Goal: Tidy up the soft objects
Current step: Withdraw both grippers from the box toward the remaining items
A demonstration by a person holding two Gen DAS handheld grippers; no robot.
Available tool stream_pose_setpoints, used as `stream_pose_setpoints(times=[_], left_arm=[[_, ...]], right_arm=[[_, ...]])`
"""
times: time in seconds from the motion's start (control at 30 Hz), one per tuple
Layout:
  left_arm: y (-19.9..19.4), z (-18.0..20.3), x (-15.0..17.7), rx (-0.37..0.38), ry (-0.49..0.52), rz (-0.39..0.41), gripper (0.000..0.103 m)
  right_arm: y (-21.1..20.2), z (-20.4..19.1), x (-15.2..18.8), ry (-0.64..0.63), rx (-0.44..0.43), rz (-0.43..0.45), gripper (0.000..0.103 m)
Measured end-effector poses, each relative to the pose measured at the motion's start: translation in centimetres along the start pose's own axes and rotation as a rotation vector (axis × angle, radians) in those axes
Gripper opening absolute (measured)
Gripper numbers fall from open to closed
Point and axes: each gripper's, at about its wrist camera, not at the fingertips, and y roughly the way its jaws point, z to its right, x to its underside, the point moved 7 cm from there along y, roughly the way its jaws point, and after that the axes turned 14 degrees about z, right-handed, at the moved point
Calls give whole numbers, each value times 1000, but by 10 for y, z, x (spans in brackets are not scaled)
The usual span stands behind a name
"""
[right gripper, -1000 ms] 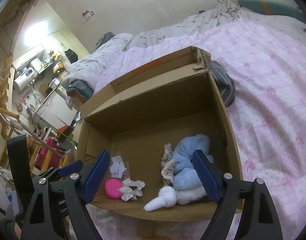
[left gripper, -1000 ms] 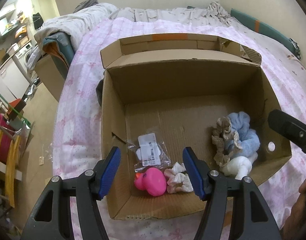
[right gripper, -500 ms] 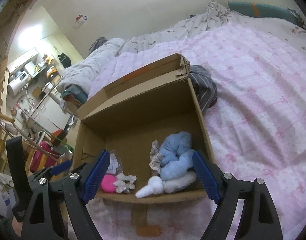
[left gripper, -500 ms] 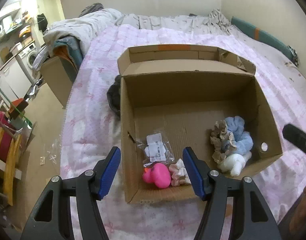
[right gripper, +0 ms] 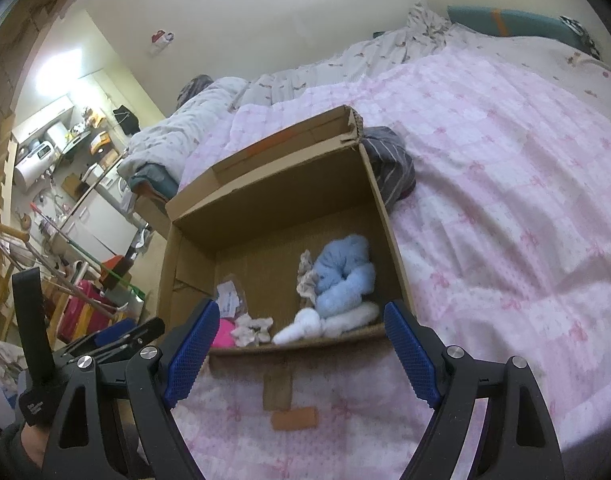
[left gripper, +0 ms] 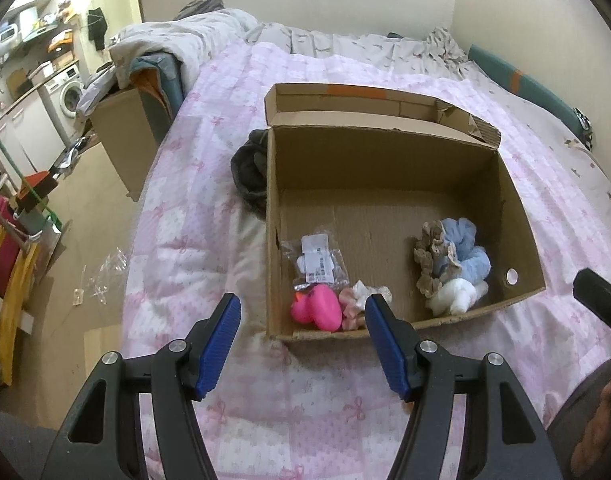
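An open cardboard box (left gripper: 517, 204) (right gripper: 389, 224) sits on the pink bedspread. Inside lie a pink duck toy (left gripper: 319, 307) (right gripper: 222, 333), a whitish scrunchie (left gripper: 363, 300) (right gripper: 252, 329), a clear bag with a white label (left gripper: 317, 260) (right gripper: 228, 300), a light blue soft bundle (left gripper: 465, 254) (right gripper: 343, 276), a beige lace piece (left gripper: 429, 252) (right gripper: 305, 280) and a white soft roll (left gripper: 455, 296) (right gripper: 313, 324). My left gripper (left gripper: 301, 344) is open and empty, held back above the box's near edge. My right gripper (right gripper: 299, 356) is open and empty, also short of the box.
A dark garment (left gripper: 249, 172) lies against the box's left side and a striped one (right gripper: 389, 164) by its far right corner. A crumpled duvet (left gripper: 177, 44) lies at the bed's head. Another cardboard box (left gripper: 123, 136) and clutter stand on the floor to the left.
Both grippers have pulled back and up from the box, so it looks smaller and farther. Both stay open and empty. The things in the box have not moved.
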Motion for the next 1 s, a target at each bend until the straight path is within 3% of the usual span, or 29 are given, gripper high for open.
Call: stream_pose_setpoints(times=[0.5,0.7,1.0], left_arm=[[-26,-2,37,21,-93,-54,62],[-28,-5,57,7,-131,-103,62],[-25,-21,58,-49,-163,-104,62]], right_arm=[[-21,-11,26,-30,5,-41,90],[-11,-11,39,-64,39,-91,90],[15,-8,69,-96,87,-214,90]])
